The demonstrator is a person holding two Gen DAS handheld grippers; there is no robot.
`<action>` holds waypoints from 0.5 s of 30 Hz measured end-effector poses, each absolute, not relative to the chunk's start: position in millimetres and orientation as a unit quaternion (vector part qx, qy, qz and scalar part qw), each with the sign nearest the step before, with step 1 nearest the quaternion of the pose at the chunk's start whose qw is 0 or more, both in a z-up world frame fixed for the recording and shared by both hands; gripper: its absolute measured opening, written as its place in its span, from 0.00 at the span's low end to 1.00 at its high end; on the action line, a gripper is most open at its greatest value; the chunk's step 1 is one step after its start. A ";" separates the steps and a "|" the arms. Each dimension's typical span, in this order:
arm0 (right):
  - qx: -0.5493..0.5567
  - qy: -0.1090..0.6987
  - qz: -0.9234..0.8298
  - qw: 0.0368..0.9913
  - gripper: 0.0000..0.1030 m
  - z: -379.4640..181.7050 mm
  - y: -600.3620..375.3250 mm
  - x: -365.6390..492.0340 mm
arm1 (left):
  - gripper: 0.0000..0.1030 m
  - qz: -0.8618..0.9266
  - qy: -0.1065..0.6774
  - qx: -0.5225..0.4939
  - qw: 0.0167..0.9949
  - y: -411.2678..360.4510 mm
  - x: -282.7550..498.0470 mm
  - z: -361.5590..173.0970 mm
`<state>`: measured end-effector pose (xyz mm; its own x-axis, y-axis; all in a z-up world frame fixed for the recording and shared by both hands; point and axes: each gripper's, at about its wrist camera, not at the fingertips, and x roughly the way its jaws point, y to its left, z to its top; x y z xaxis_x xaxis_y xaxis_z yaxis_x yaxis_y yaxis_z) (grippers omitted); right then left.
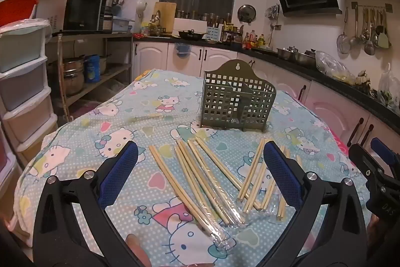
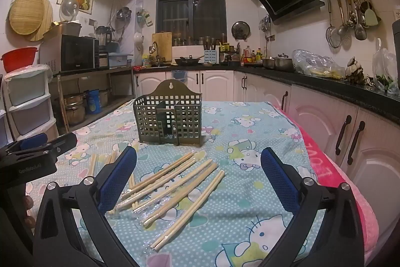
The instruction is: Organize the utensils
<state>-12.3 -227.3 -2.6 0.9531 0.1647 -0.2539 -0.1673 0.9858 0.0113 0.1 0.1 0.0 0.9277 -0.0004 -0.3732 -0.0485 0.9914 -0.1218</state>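
Note:
Several wooden chopsticks [image 1: 200, 174] lie loose on the cartoon-cat tablecloth, some still in clear plastic sleeves [image 1: 222, 239]. Behind them stands an olive-green perforated utensil holder [image 1: 237, 101], upright, with dividers inside. My left gripper [image 1: 200, 154] hangs open over the chopsticks with nothing between its blue pads. In the right wrist view the same chopsticks [image 2: 175, 184] fan out in front of the holder [image 2: 167, 121], and my right gripper [image 2: 198, 154] stands open above them, holding nothing. Each gripper shows at the edge of the other's view.
The table [image 2: 250, 192] has a pink cloth edge [image 2: 332, 174] on its right, close to white cabinets [image 2: 350, 142]. A stack of plastic drawers [image 1: 22, 81] stands left of the table. A dark countertop [image 2: 325, 81] with pots and bags runs behind and to the right.

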 end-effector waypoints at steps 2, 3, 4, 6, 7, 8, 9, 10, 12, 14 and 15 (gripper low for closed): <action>-0.006 0.129 0.084 0.988 0.94 -2.8 -227.0 -12.1 | 0.89 0.011 0.190 -0.065 0.980 0.2 0.1 -0.1; -0.006 0.130 0.084 0.988 0.94 -2.8 -226.9 -12.0 | 0.89 0.012 0.189 -0.064 0.980 0.1 0.1 -0.2; -0.006 0.130 0.084 0.988 0.94 -3.0 -226.8 -11.9 | 0.89 0.013 0.189 -0.063 0.980 0.0 0.1 -0.3; -0.006 0.130 0.084 0.988 0.94 -3.0 -226.8 -11.8 | 0.89 0.012 0.190 -0.065 0.979 0.4 0.3 0.0; -0.005 0.130 0.084 0.988 0.94 -2.9 -226.8 -12.0 | 0.89 0.012 0.190 -0.066 0.979 0.6 0.4 0.0; -0.006 0.130 0.084 0.988 0.94 -3.1 -226.7 -11.8 | 0.89 0.012 0.190 -0.066 0.979 0.8 0.5 0.1; -0.006 0.131 0.084 0.988 0.94 -3.2 -226.7 -11.8 | 0.89 0.012 0.189 -0.064 0.980 0.1 0.1 0.0; -0.006 0.132 0.084 0.988 0.94 -3.2 -226.7 -11.6 | 0.89 0.012 0.189 -0.064 0.980 0.0 0.0 0.0; -0.006 0.131 0.084 0.988 0.94 -3.1 -226.7 -12.0 | 0.89 0.011 0.189 -0.065 0.980 -0.3 0.0 -0.1; -0.006 0.131 0.084 0.988 0.94 -3.1 -226.8 -12.0 | 0.89 0.011 0.189 -0.064 0.980 -0.8 0.1 -0.3; -0.005 0.131 0.084 0.988 0.94 -3.1 -226.8 -12.0 | 0.89 0.011 0.189 -0.065 0.980 0.1 0.0 -0.1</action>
